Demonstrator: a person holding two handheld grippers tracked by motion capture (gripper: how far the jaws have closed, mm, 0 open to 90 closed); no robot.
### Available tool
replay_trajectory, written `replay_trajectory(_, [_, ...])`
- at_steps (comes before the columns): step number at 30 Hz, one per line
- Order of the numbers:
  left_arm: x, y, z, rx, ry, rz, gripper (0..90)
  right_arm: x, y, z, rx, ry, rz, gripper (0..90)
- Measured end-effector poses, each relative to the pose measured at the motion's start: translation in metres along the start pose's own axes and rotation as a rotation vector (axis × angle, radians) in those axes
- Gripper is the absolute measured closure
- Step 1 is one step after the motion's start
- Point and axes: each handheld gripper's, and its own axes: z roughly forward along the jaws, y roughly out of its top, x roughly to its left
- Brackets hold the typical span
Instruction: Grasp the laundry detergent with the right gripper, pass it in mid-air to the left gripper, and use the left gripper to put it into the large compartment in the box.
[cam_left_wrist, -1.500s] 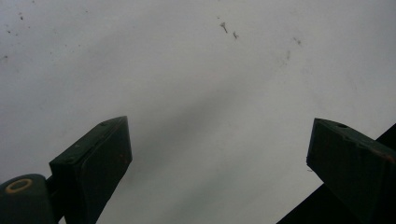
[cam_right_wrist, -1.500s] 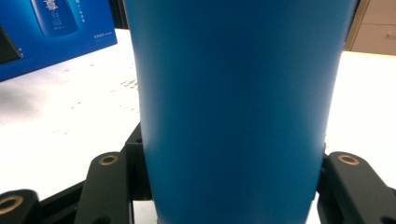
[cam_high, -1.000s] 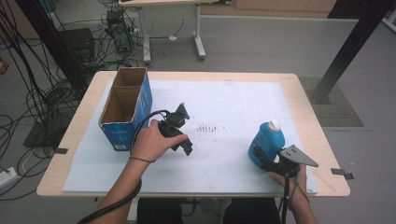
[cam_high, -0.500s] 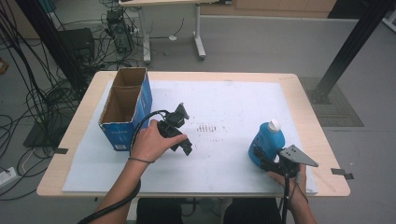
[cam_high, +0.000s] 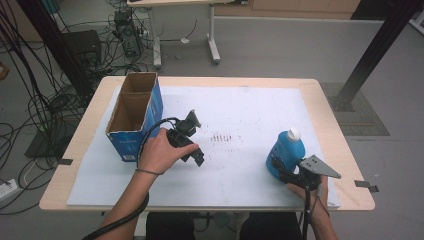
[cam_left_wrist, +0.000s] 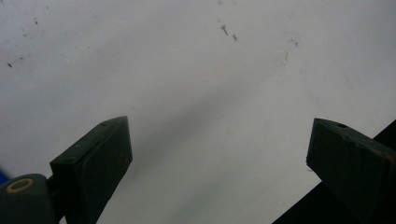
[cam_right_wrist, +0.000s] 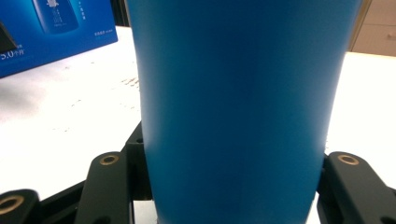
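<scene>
Left of bottle (cam_high: 286, 150), open box (cam_high: 134, 116)

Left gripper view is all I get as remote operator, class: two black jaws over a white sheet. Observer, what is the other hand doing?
Observer: The right gripper is shut on a blue plastic bottle with a white cap, standing upright near the table's right edge.
Operator: How firmly is it caught?
Observer: In the right gripper view the bottle's blue body sits between both jaws, which press on its sides low down.
Operator: Where could the bottle go?
Observer: An open-topped blue cardboard box stands at the table's left, beside the left gripper, whose jaws stand open.
</scene>
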Motion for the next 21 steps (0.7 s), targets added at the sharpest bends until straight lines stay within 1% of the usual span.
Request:
replay_trajectory(3, [0.0007,-0.0008,-0.0014,-0.001,0.001,-0.001,7.3,-0.0012,-0.001,0.0003,-0.005,0.004,-0.001,42.3])
replay_trajectory(6, [0.0009,-0.0011,-0.0017,0.0,0.003,-0.002,7.2,-0.0023,-0.0049,0.0002,-0.021,0.009,-0.007,42.3])
replay_trajectory(9, [0.0007,-0.001,-0.0018,-0.001,0.003,-0.002,7.2,-0.002,-0.0051,0.0002,-0.022,0.009,-0.008,42.3])
replay_trajectory(10, [0.0006,-0.0008,-0.0023,-0.003,0.002,-0.003,7.3,-0.0015,-0.0047,0.0004,-0.022,0.009,-0.019,42.3])
replay_trajectory(12, [0.0007,-0.0002,-0.003,-0.003,0.004,0.002,7.3,-0.0011,-0.0041,0.0003,-0.02,0.009,-0.023,42.3])
replay_trajectory(21, [0.0001,0.0008,-0.0037,-0.006,0.004,0.003,7.4,-0.0022,-0.0039,0.0006,-0.021,0.013,-0.027,42.3])
